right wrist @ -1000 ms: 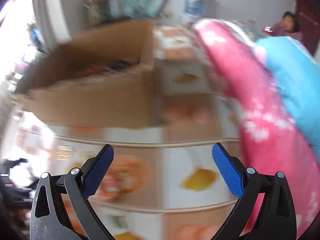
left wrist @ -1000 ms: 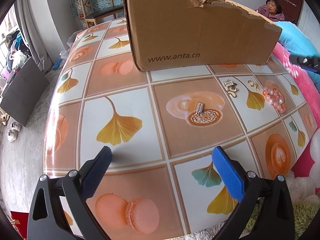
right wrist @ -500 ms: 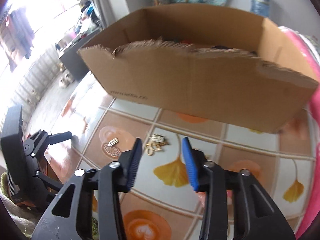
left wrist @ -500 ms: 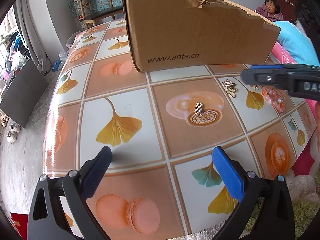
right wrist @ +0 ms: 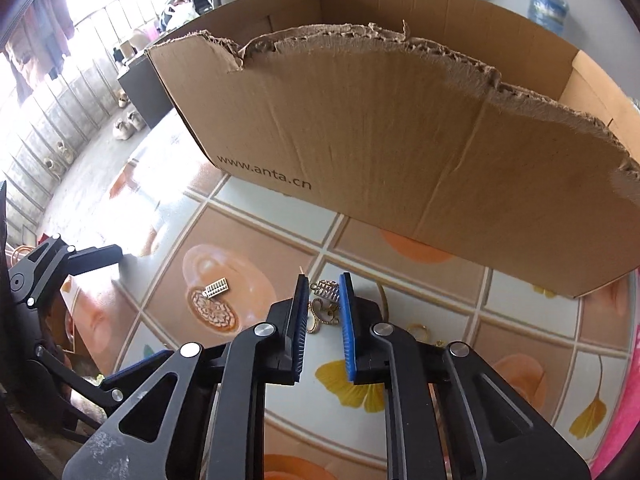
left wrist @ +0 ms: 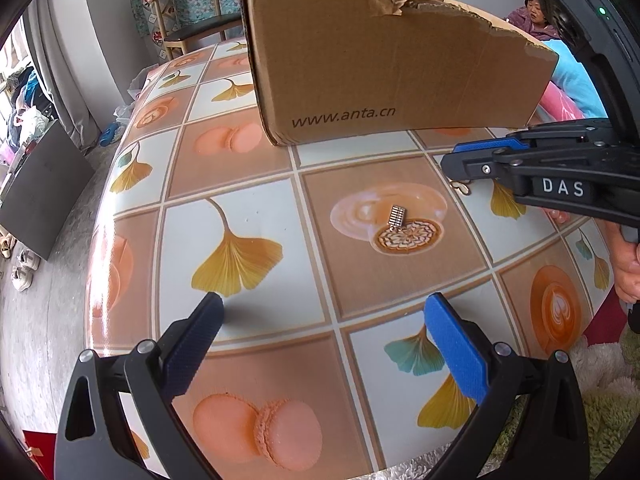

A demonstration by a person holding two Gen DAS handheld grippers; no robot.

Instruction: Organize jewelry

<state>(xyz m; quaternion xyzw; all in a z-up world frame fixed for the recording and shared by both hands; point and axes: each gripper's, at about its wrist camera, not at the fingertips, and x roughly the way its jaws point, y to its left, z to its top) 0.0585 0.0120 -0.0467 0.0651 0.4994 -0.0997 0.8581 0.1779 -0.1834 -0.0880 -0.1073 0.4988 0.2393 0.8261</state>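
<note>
Glossy tiled tablecloth [left wrist: 248, 320] under torn cardboard box [left wrist: 384, 68]

A gold ornate jewelry piece [right wrist: 325, 301] with looping openwork lies flat on a pale tile of the tabletop [right wrist: 256, 240], just in front of the cardboard box [right wrist: 380, 148]; part of it shows in the narrow gap between the 2 blue pads. A small rectangular rhinestone clip [left wrist: 397, 215] of silvery bars lies tilted on the brown tile, its lower end touching the printed round latte pattern, well apart from the gold piece. A thin gold ring-like piece [right wrist: 418, 330] lies just to the right of the ornate one, partly hidden. The open box stands upright with a torn top edge; its contents cannot be made out.
</note>
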